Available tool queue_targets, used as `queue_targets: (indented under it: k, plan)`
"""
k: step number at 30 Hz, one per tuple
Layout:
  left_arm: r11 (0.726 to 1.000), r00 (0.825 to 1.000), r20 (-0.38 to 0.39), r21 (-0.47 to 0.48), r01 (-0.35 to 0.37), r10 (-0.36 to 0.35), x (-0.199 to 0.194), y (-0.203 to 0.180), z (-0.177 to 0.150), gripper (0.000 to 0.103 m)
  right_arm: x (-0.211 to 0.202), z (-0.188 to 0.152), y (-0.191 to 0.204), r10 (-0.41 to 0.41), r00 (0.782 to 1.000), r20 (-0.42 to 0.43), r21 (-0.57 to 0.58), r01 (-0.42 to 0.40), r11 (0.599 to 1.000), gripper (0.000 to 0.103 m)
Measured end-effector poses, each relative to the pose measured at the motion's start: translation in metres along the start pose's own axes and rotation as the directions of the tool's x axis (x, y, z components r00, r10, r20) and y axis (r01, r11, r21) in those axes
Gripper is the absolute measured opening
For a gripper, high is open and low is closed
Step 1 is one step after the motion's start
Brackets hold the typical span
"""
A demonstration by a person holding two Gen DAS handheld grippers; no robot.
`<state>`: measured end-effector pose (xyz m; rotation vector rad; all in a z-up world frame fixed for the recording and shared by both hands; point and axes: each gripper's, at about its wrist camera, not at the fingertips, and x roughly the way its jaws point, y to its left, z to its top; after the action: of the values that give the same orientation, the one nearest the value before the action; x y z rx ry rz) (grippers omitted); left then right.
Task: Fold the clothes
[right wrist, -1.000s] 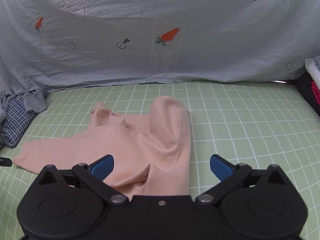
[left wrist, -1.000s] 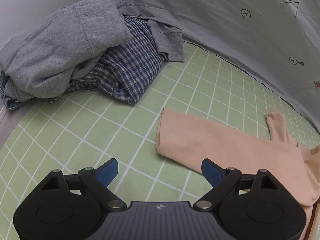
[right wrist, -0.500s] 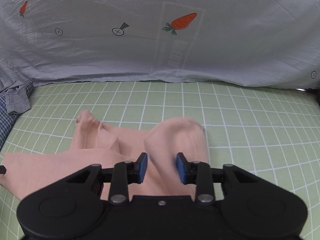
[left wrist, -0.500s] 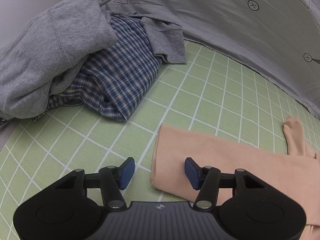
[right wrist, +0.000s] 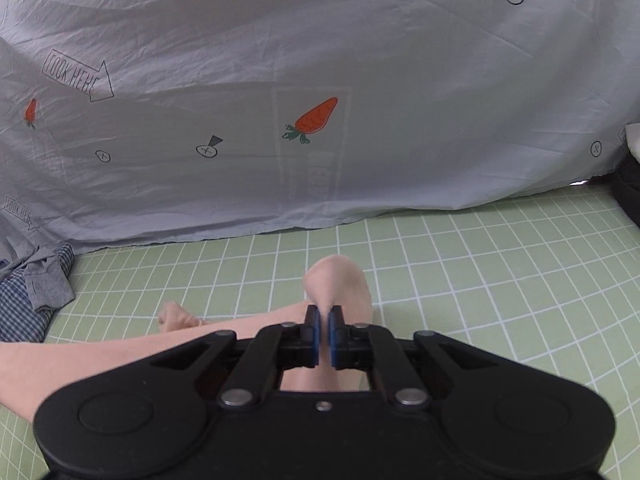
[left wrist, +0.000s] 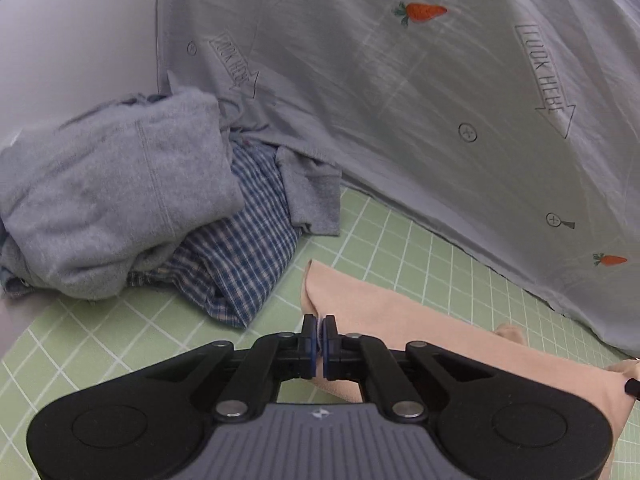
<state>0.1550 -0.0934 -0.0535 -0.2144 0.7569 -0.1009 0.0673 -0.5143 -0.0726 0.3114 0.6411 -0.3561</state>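
A peach long-sleeved garment (left wrist: 420, 320) lies across the green gridded mat (left wrist: 140, 332). My left gripper (left wrist: 319, 326) is shut on the end of one sleeve, whose cuff edge is lifted off the mat. In the right wrist view the same peach garment (right wrist: 100, 354) stretches to the left, and my right gripper (right wrist: 324, 316) is shut on a raised fold of it (right wrist: 334, 280). The part of the garment under both gripper bodies is hidden.
A pile of clothes sits at the mat's left end: a grey sweatshirt (left wrist: 112, 196) on top of a blue plaid shirt (left wrist: 240, 264). A pale grey sheet (right wrist: 320, 100) printed with carrots and arrows hangs behind. A dark object (right wrist: 628, 184) stands at the far right.
Both grippers went from wide open to shut on the peach garment. Each moved forward onto the cloth, and the gripped parts now stand lifted off the mat.
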Motion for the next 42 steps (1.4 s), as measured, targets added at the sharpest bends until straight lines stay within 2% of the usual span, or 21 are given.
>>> queue_targets:
  k: [3, 5, 7, 8, 9, 11, 14, 15, 19, 22, 23, 24, 25, 33, 36, 37, 38, 39, 40, 41, 42]
  plan:
    - [1.000, 0.999, 0.035, 0.004, -0.025, 0.025, -0.014, 0.008, 0.008, 0.003, 0.003, 0.002, 0.005, 0.033, 0.999, 0.003, 0.006, -0.033, 0.999, 0.005]
    - [0.998, 0.998, 0.011, -0.008, -0.060, 0.060, -0.006, 0.017, 0.003, 0.003, 0.014, -0.001, 0.011, 0.054, 0.998, -0.017, 0.004, -0.054, 0.999, 0.005]
    - [0.995, 0.994, -0.034, -0.021, -0.101, 0.100, 0.007, 0.026, -0.007, 0.003, 0.031, -0.007, 0.014, 0.072, 0.996, -0.054, 0.006, -0.072, 0.997, 0.010]
    - [0.992, 0.991, -0.060, -0.029, -0.119, 0.117, 0.015, 0.031, -0.013, 0.003, 0.043, -0.012, 0.014, 0.072, 0.994, -0.088, 0.011, -0.072, 0.997, 0.032]
    - [0.991, 0.989, -0.086, -0.042, -0.125, 0.121, 0.023, 0.036, -0.019, 0.003, 0.054, -0.017, 0.014, 0.069, 0.990, -0.122, 0.021, -0.067, 0.998, 0.045]
    - [0.988, 0.984, -0.123, -0.063, -0.140, 0.132, 0.034, 0.043, -0.027, 0.003, 0.058, -0.025, 0.009, 0.047, 0.989, -0.142, 0.068, -0.038, 0.997, 0.045]
    - [0.986, 0.979, -0.145, -0.069, -0.154, 0.143, 0.040, 0.048, -0.036, 0.003, 0.051, -0.034, 0.001, 0.028, 0.992, -0.122, 0.131, -0.012, 0.991, 0.068]
    - [0.985, 0.978, -0.153, -0.072, -0.157, 0.145, 0.042, 0.049, -0.038, 0.003, 0.053, -0.035, -0.002, 0.021, 0.990, -0.136, 0.132, -0.003, 0.991, 0.068]
    - [0.982, 0.971, -0.184, -0.083, -0.167, 0.150, 0.049, 0.054, -0.045, 0.003, 0.062, -0.041, -0.013, -0.006, 0.982, -0.189, 0.135, 0.032, 0.990, 0.061]
    - [0.982, 0.969, -0.194, -0.080, -0.169, 0.151, 0.052, 0.055, -0.047, 0.003, 0.070, -0.039, -0.021, 0.004, 0.981, -0.195, 0.182, 0.033, 0.983, 0.055]
    - [0.982, 0.969, -0.197, -0.079, -0.169, 0.151, 0.053, 0.055, -0.047, 0.003, 0.075, -0.037, -0.022, 0.008, 0.979, -0.201, 0.181, 0.029, 0.983, 0.037]
    - [0.982, 0.968, -0.202, -0.080, -0.171, 0.152, 0.055, 0.056, -0.048, 0.003, 0.080, -0.035, -0.022, 0.011, 0.977, -0.213, 0.169, 0.026, 0.985, 0.015]
    - [0.982, 0.967, -0.205, -0.083, -0.171, 0.151, 0.056, 0.057, -0.048, 0.003, 0.084, -0.031, -0.020, 0.008, 0.976, -0.218, 0.144, 0.024, 0.989, 0.007]
    - [0.981, 0.969, -0.200, -0.098, -0.167, 0.145, 0.060, 0.059, -0.050, 0.004, 0.107, -0.016, -0.028, -0.008, 0.978, -0.210, 0.095, 0.029, 0.995, 0.006]
    - [0.981, 0.970, -0.196, -0.103, -0.164, 0.141, 0.060, 0.060, -0.050, 0.004, 0.096, -0.020, -0.028, -0.021, 0.978, -0.208, 0.064, 0.035, 0.997, 0.007]
    - [0.982, 0.971, -0.194, -0.105, -0.160, 0.137, 0.061, 0.060, -0.050, 0.004, 0.087, -0.024, -0.029, -0.027, 0.979, -0.204, 0.070, 0.042, 0.997, 0.009]
    - [0.982, 0.972, -0.192, -0.107, -0.156, 0.133, 0.061, 0.060, -0.050, 0.003, 0.077, -0.028, -0.031, -0.034, 0.979, -0.200, 0.076, 0.050, 0.996, 0.021]
    - [0.982, 0.973, -0.192, -0.110, -0.153, 0.130, 0.061, 0.060, -0.050, 0.003, 0.068, -0.032, -0.033, -0.041, 0.980, -0.196, 0.082, 0.058, 0.995, 0.039]
    - [0.983, 0.973, -0.191, -0.111, -0.149, 0.126, 0.061, 0.058, -0.049, 0.003, 0.059, -0.036, -0.035, -0.048, 0.980, -0.192, 0.089, 0.066, 0.994, 0.050]
    - [0.985, 0.976, -0.183, -0.108, -0.135, 0.114, 0.059, 0.055, -0.048, 0.003, 0.050, -0.040, -0.036, -0.054, 0.981, -0.189, 0.095, 0.073, 0.993, 0.067]
    - [0.987, 0.979, -0.174, -0.105, -0.122, 0.102, 0.057, 0.052, -0.046, 0.003, 0.040, -0.044, -0.038, -0.061, 0.981, -0.185, 0.101, 0.081, 0.992, 0.076]
